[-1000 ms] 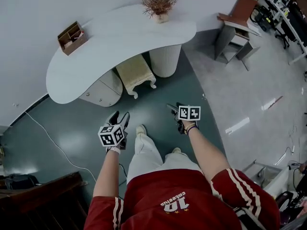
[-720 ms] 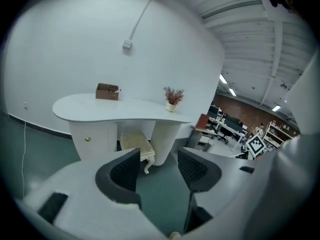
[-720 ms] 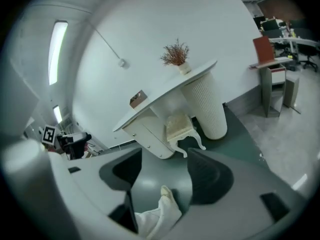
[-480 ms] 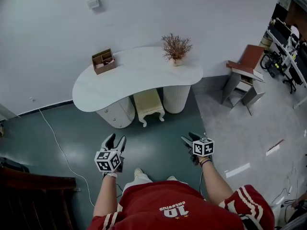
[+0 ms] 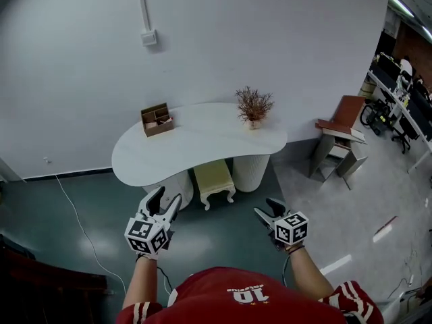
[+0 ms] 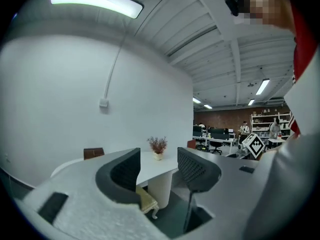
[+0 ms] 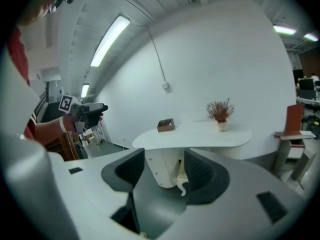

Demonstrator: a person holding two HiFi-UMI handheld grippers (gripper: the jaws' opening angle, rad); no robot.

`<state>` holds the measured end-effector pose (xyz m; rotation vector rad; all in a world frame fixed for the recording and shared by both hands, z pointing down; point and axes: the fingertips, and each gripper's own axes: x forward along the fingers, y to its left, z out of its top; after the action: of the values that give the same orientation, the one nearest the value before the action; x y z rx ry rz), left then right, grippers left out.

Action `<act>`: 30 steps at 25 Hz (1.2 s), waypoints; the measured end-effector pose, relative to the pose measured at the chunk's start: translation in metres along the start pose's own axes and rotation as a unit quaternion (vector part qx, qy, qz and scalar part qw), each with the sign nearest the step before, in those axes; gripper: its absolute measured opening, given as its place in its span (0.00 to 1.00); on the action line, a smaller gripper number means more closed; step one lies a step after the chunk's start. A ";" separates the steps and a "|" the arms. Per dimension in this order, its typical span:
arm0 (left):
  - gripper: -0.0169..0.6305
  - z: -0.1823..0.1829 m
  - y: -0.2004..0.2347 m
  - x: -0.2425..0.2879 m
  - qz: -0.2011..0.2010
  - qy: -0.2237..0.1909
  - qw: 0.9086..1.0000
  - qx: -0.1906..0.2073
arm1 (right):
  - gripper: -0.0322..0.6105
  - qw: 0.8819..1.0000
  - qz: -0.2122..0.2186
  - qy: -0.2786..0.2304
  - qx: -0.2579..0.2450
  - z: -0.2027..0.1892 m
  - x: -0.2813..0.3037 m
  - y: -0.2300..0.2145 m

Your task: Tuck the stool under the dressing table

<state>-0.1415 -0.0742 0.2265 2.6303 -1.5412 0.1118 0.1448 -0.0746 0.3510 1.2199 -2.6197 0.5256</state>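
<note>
**Stool lodged under the worktop, both tools held clear**

Left tool [image 5: 166, 198] is held with its jaws spread partway and nothing between them. Right tool [image 5: 267, 208] is likewise held apart and empty, its jaws having just been closing partway on nothing. Both are carried in the air, well apart from the worktop [image 5: 202, 137] and aimed towards it. Beyond them, the stool [image 5: 213, 177] is found on the floor [image 5: 81, 201] between the two pedestals [image 5: 252, 171] of the worktop. Its seat lies mostly beneath the top, and only its front edge and front legs are left showing.

The tucking step is judged to be finished, or very nearly so. If more is called for, an approach to the stool would be needed. A gentle push would then be applied to its front edge, straight back between the pedestals. Otherwise the tools can simply be lowered.
</note>
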 end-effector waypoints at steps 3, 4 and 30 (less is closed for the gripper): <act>0.37 0.047 0.005 -0.007 -0.003 -0.052 0.999 0.005 | 0.41 0.998 -0.007 -0.058 -0.017 0.056 -0.005 0.021; 0.37 0.059 0.007 -0.011 -0.004 -0.069 0.998 0.003 | 0.41 0.997 -0.010 -0.076 -0.021 0.074 -0.008 0.027; 0.10 0.096 0.134 -0.171 0.083 -0.147 0.986 0.007 | 0.18 0.967 -0.071 -0.228 -0.086 0.197 0.008 0.193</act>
<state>-0.3402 -0.0026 0.1182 2.6170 -1.8534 -0.2691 -0.0156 -0.0435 0.1285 1.6098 -2.8254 -0.0193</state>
